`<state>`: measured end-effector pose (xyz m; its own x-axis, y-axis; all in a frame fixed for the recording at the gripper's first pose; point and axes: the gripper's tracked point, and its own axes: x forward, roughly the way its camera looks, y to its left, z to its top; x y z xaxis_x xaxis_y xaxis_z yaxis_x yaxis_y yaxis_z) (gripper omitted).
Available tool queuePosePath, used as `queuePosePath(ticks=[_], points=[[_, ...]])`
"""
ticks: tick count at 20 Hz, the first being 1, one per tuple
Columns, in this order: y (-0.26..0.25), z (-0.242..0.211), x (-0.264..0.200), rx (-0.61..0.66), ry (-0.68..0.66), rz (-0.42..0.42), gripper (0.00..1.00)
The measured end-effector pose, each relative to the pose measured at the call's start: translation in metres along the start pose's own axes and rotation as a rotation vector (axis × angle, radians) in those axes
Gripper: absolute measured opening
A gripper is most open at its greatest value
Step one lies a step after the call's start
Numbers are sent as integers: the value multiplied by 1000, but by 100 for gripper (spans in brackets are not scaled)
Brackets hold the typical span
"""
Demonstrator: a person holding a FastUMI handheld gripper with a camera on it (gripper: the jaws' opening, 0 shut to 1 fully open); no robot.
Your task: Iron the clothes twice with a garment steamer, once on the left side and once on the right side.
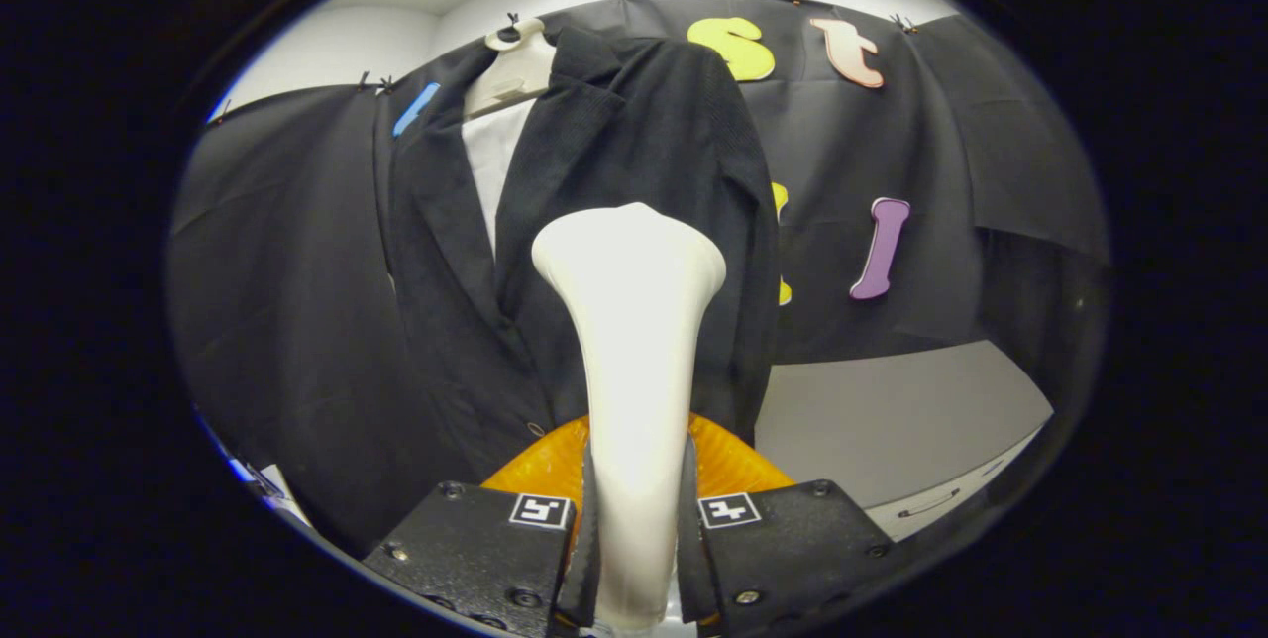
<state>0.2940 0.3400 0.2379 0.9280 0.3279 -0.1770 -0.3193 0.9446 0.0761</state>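
A white garment steamer [632, 351] stands upright between my fingers, its handle clamped by both pads and its flared head rising ahead. My gripper [634, 529] is shut on that handle. Right behind the head hangs a black jacket [634, 153] on a pale mannequin bust [515, 63], with a white shirt [492, 158] showing between the lapels. The steamer head sits over the jacket's right front panel, close to the cloth; I cannot tell whether it touches. An orange part [728, 460] of the steamer's base shows just beyond my fingers.
A grey table [892, 420] lies to the right of the jacket, with a white drawer front and handle [931, 504] at its edge. Black cloth [991, 153] covers the wall behind and to both sides.
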Motion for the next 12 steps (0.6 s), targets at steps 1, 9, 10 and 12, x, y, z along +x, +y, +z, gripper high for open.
queuePosePath(ticks=[1,9,10,12], points=[[-1,-6,1,-2,8,-2,34],[-11,-59,7,-6,78,-22,34],[-11,-66,8,-7,86,-23,34],[-12,-74,9,-7,99,-24,34]])
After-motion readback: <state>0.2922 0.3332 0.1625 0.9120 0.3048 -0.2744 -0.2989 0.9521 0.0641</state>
